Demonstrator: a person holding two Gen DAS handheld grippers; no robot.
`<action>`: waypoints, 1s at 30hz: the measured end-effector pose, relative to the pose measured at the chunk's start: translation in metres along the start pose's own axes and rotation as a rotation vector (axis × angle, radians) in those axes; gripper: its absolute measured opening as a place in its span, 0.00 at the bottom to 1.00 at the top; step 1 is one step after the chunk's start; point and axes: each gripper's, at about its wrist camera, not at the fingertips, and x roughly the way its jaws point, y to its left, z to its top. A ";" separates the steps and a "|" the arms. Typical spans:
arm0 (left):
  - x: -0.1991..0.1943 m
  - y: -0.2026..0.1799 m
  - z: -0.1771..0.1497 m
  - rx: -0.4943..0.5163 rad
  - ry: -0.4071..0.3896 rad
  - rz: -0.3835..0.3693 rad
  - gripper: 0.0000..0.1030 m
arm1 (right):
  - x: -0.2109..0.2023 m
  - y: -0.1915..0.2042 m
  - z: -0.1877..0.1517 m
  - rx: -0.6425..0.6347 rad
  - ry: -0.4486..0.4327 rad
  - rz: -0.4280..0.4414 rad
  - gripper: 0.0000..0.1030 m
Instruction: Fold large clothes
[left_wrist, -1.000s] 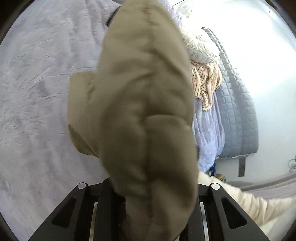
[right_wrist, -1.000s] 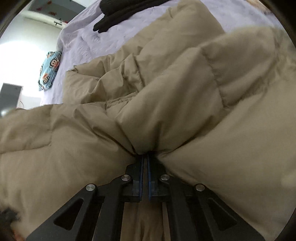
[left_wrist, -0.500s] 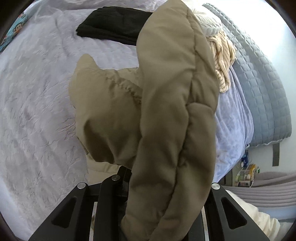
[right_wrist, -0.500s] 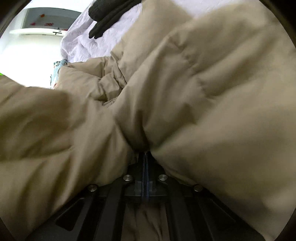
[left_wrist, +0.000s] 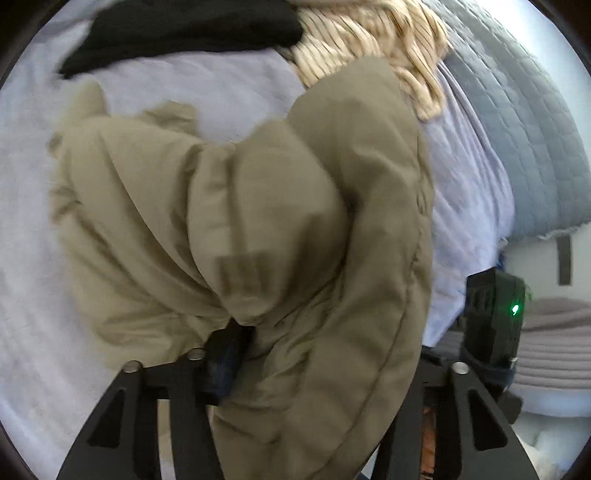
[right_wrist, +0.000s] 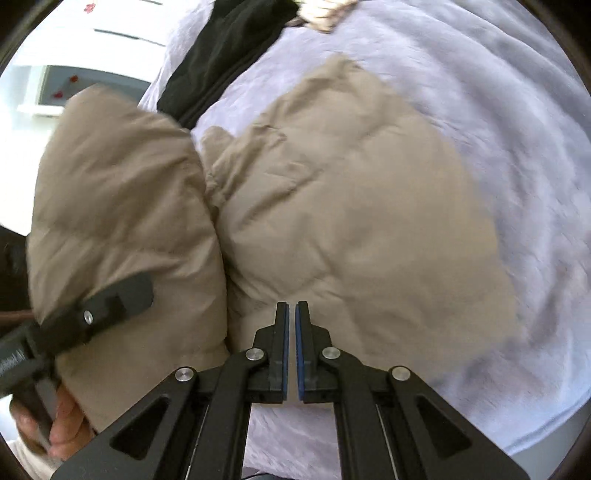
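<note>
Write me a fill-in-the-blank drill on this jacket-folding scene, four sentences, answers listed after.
1. The puffy jacket lying on the bed is ____ in colour.
2. The right gripper has its jaws shut with ____ between them.
3. The garment folded at the far side of the lilac bedspread, past the jacket, is ____ in colour.
4. The left gripper has a fold of the ____ between its opening jaws.

Missing words: tan; nothing; black; jacket
</note>
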 end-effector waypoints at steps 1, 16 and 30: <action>0.009 -0.004 0.002 0.011 0.025 -0.032 0.61 | -0.001 -0.005 -0.002 0.008 0.005 0.001 0.04; 0.054 0.015 0.037 -0.094 0.006 -0.219 0.69 | -0.068 -0.028 -0.028 -0.070 -0.027 0.144 0.85; -0.018 -0.020 0.063 0.045 -0.242 -0.104 0.69 | -0.035 0.028 -0.051 -0.292 -0.042 -0.070 0.30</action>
